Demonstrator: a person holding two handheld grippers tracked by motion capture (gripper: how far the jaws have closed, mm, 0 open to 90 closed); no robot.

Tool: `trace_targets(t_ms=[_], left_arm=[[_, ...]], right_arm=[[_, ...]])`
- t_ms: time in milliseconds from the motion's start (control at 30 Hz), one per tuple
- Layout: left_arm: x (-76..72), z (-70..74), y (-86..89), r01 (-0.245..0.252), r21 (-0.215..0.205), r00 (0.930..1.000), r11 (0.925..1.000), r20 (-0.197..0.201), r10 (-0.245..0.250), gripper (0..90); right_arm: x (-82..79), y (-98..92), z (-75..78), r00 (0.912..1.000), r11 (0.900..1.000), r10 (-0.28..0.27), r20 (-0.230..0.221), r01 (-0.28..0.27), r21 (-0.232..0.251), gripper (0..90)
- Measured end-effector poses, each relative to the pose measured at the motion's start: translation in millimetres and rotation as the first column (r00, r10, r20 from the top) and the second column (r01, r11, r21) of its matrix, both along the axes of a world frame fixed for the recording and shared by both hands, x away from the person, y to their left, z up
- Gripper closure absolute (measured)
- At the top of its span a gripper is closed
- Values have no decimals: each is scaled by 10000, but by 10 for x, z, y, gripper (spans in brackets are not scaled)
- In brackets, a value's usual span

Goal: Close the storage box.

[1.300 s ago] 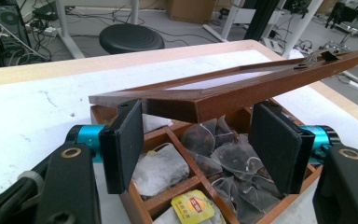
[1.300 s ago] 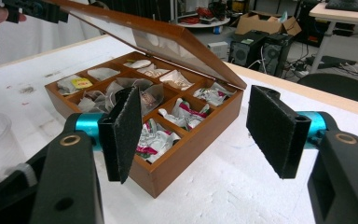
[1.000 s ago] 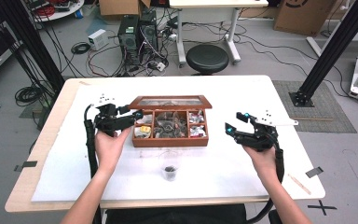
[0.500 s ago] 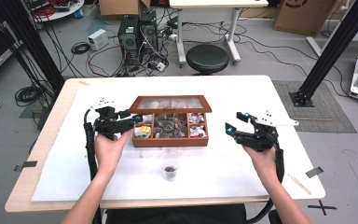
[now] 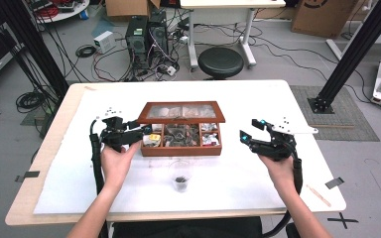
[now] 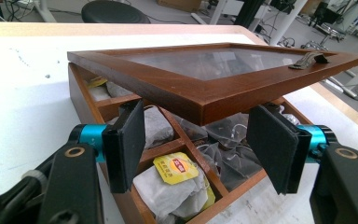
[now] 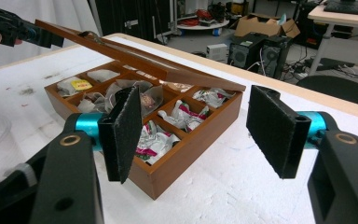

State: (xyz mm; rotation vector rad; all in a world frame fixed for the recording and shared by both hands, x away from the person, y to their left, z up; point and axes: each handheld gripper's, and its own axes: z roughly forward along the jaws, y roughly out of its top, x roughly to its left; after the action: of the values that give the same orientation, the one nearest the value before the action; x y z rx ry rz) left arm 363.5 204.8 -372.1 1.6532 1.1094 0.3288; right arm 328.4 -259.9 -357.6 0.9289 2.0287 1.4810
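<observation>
The left gripper (image 5: 140, 133) is sitting right at the box's (image 5: 181, 149) left end, jaws partly open and gripping nothing, with the half-raised lid (image 6: 205, 77) corner just above them. The right gripper (image 5: 248, 132) is hanging well off to the right, open and empty.

Your left gripper (image 5: 141, 135) points right, jaws apart and just now closing a little; nothing is pressed between the pads. Your right gripper (image 5: 246, 130) faces left toward it, well apart, jaws spread wide and empty. Both forearms reach forward.
</observation>
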Motion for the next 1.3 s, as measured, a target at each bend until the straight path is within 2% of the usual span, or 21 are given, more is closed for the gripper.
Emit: trace_targets(t_ms=[400, 933, 1300], left_arm=[[-44, -24, -17, 86, 273, 9998, 9996, 201, -92, 375], [-139, -189, -28, 203, 665, 9995, 9976, 223, -218, 379], [-198, -302, -46, 184, 1138, 9992, 9933, 343, -225, 379]], right_arm=[[-1, -1, -2, 10000, 10000, 9, 26, -9, -35, 366], [-2, 6, -14, 10000, 10000, -5, -25, 5, -18, 366], [-3, 3, -16, 10000, 10000, -13, 25, 13, -39, 365]])
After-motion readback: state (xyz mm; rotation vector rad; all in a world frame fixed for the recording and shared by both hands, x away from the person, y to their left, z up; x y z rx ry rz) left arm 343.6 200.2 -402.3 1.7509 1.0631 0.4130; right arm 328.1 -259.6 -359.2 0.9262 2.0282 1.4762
